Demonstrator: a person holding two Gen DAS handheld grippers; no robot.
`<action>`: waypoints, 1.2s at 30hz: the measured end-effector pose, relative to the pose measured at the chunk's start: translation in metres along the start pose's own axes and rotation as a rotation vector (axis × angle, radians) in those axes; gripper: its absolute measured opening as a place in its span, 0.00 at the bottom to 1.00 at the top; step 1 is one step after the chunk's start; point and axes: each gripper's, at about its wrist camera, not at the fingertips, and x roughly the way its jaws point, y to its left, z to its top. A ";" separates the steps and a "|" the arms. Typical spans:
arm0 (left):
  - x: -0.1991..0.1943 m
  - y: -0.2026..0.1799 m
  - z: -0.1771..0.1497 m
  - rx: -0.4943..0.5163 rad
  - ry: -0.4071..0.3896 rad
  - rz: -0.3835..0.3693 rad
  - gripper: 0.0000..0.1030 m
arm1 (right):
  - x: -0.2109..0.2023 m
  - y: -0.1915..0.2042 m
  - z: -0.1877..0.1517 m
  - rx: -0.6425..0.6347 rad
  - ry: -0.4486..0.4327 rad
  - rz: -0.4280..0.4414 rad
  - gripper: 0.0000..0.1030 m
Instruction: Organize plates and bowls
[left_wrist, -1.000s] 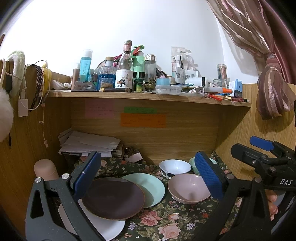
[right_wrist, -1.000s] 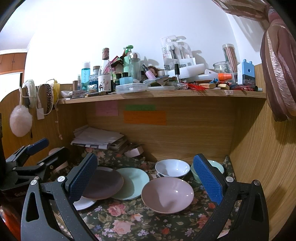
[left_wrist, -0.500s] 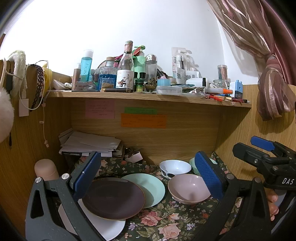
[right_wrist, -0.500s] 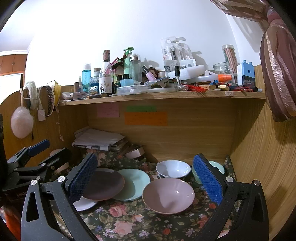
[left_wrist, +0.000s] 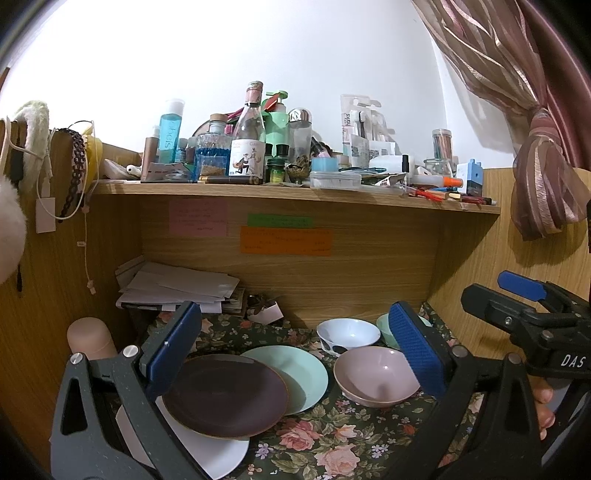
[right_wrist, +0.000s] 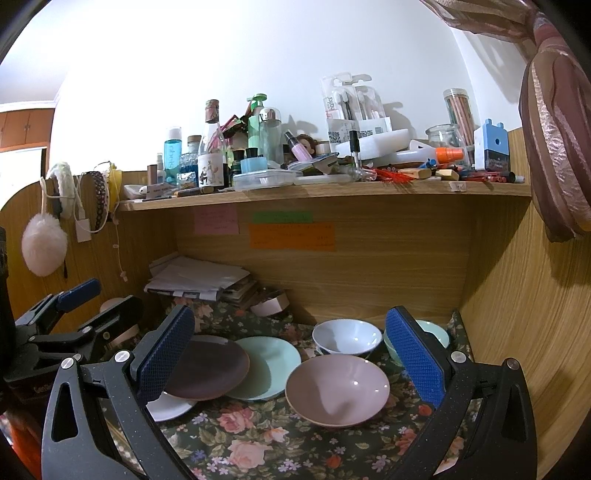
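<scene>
While both grippers hang wide apart and empty above the flower-patterned table (right_wrist: 258, 439), the right gripper (right_wrist: 290, 354) frames a pink bowl (right_wrist: 338, 389), empty, nearest the viewer. Left of that bowl a brown plate (left_wrist: 225, 397) overlaps a mint plate (left_wrist: 299, 373) and a white plate (left_wrist: 218, 454). Behind the bowl sit a white bowl (right_wrist: 347, 338) and a mint bowl (right_wrist: 436, 334) by the wooden side wall. The left gripper (left_wrist: 295, 347) faces the plates. "DAS" reads on the right gripper's body. Farther back, a cluttered shelf (right_wrist: 332, 192).

Glossy smooth pink bowl (right_wrist: 337, 389); matt brown plate (left_wrist: 224, 395); printed floral cloth (right_wrist: 255, 439); wood-grain shelf (left_wrist: 295, 192); textured blue pads (right_wrist: 413, 356).
</scene>
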 end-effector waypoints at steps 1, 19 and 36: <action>0.000 0.000 0.000 0.000 0.001 0.001 1.00 | 0.000 0.000 0.000 0.002 -0.001 0.000 1.00; 0.006 0.007 -0.004 -0.018 0.023 -0.002 1.00 | 0.008 0.004 -0.001 0.005 0.014 0.006 1.00; 0.062 0.070 -0.047 -0.121 0.236 0.092 1.00 | 0.089 0.014 -0.029 -0.043 0.200 0.064 1.00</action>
